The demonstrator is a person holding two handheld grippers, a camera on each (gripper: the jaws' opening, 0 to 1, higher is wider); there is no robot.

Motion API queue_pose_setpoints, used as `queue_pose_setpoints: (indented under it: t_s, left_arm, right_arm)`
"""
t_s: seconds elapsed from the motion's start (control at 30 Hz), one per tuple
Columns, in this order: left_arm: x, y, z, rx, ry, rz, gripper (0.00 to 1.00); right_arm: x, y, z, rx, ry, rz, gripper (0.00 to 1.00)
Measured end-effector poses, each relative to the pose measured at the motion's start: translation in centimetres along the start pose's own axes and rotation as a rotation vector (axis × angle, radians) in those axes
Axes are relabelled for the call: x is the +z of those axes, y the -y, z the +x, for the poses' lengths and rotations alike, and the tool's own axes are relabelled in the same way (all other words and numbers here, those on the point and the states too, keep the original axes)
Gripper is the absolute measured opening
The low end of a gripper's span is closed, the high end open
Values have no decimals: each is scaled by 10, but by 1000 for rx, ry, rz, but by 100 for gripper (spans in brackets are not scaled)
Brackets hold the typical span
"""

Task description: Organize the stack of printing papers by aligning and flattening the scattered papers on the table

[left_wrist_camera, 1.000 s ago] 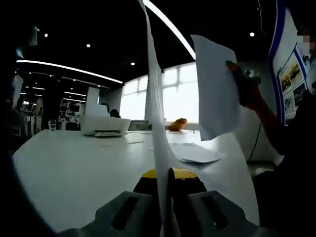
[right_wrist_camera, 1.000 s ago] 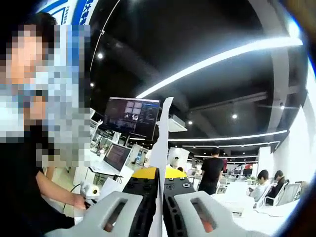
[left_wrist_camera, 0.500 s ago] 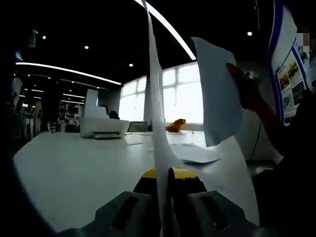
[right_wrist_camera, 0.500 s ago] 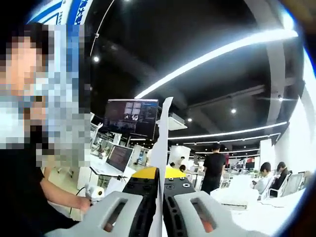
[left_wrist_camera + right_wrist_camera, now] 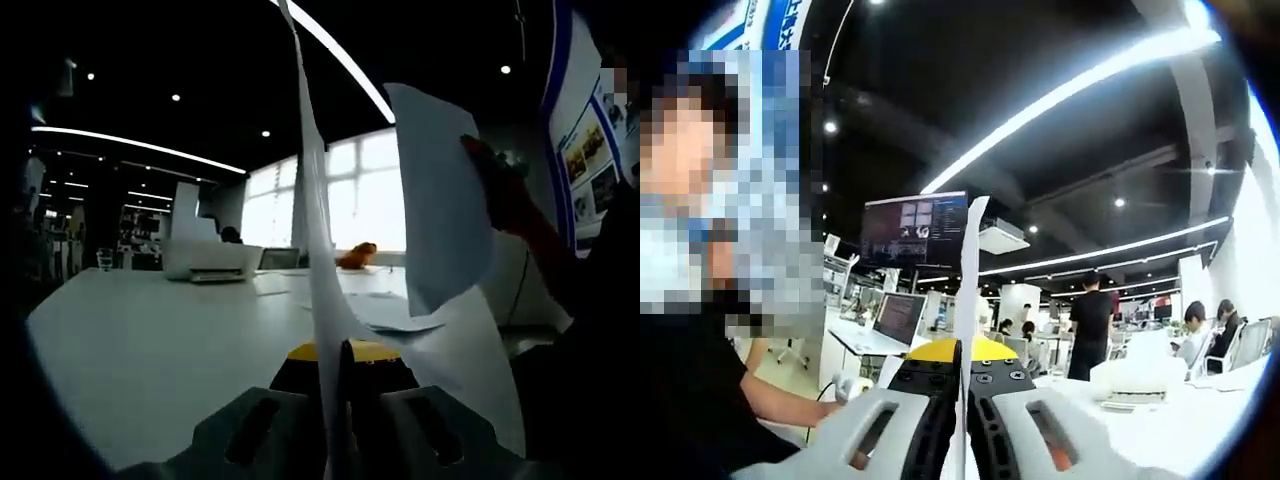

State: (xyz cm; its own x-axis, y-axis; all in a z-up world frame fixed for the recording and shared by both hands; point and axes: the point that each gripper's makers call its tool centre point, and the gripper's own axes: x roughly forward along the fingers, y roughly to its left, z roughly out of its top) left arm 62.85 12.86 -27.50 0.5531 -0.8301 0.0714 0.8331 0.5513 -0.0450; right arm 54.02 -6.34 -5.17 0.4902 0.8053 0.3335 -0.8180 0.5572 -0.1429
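Note:
My left gripper (image 5: pixel 338 420) is shut on a white sheet of paper (image 5: pixel 318 250) that stands on edge and rises to the top of the left gripper view. To its right, a second sheet (image 5: pixel 437 205) hangs in the air, held by the other gripper (image 5: pixel 490 170) on a person's arm. More loose sheets (image 5: pixel 395 310) lie flat on the white table (image 5: pixel 150 350) beyond. In the right gripper view, my right gripper (image 5: pixel 962 420) is shut on a sheet (image 5: pixel 968 290) seen edge-on between its jaws.
A white printer (image 5: pixel 212 255) and a glass (image 5: pixel 105 253) stand at the table's far side, with an orange object (image 5: pixel 357 254) by the bright windows. A person's arm (image 5: pixel 790 405) reaches in at the left. A monitor (image 5: pixel 915 230), a laptop (image 5: pixel 898 318) and people (image 5: pixel 1090 325) fill the office behind.
The right gripper view has swung slightly, so the office background shifted. The sheet held at right in the left gripper view dropped a little lower. Both grips are unchanged.

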Motion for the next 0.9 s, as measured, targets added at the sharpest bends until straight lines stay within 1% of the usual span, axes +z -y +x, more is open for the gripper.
queue_pose_setpoints:
  t_s: [0.07,0.33,0.43,0.6,0.7,0.8,0.9]
  left_arm:
    - [0,0,0,-2,0,0,6]
    - [1,0,0,-6,4,-2,6]
    - [1,0,0,-7,5,-3,6]
    - [1,0,0,-7,4,-3,6]
    - [1,0,0,-7,6,-2,6]
    - [1,-1,0,-7,8,-3,6]
    - [1,0,0,-14,8,-5,6]
  right_arm:
    - [-1,-3,3,11,-7,2,0]
    - [0,-12,8,47,0,39,0]
    - [-3,-15,11,60,-4,62,0]
    - [-15,-22,27,91,-37,67,0]
    - [-21,-20,36,101,-53,61,0]
    - [-29,-14,45,106,-72,72,0]
    - [-39,-3,50,96,-92,78,0]
